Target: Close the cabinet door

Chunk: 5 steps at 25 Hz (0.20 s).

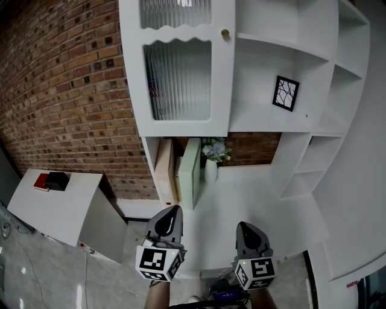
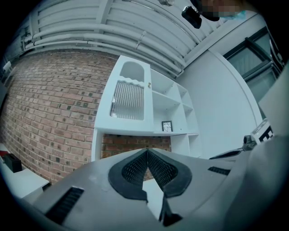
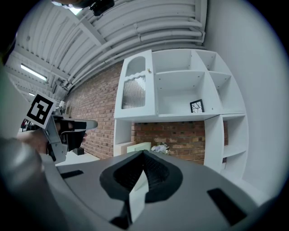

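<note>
Contact is seen between the jaws of the left gripper [image 1: 171, 210], and likewise between those of the right gripper [image 1: 243, 226]; nothing is gripped by either. Both are held side by side before the white cabinet [image 1: 329, 90], well apart from it. The cabinet door [image 1: 181, 78], glazed with ribbed glass and fitted with a brass knob [image 1: 225, 33], is seen lying flush with the cabinet front, at its upper left.

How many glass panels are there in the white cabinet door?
2. One small ribbed glass panel sits at the top of the white cabinet door, partly cut by the picture edge; one larger ribbed glass panel sits below it. None seems hidden.
</note>
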### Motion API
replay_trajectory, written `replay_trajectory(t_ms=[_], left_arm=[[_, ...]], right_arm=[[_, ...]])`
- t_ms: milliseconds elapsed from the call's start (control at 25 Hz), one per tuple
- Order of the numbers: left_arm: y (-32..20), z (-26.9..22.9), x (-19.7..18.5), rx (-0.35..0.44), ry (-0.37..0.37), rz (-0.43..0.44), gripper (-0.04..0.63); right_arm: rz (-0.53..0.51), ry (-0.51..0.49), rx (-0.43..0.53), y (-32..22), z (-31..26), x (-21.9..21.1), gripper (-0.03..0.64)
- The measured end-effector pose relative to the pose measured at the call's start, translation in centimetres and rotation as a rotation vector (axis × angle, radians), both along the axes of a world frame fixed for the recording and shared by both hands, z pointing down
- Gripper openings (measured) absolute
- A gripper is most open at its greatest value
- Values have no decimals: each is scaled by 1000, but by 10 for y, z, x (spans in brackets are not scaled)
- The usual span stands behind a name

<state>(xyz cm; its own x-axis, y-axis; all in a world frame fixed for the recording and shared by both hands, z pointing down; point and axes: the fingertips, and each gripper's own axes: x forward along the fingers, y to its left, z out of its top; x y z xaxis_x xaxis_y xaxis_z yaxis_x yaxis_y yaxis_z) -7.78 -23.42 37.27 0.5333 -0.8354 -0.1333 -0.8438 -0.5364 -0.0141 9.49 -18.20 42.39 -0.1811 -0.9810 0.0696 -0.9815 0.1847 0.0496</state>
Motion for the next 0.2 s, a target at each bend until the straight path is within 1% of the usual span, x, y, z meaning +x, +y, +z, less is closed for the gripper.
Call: replay_trajectory(t_ms=[200], left_arm=[[-3, 3, 1, -4, 4, 2, 14]], right_arm=[[-1, 0, 0, -2, 2, 1, 0]])
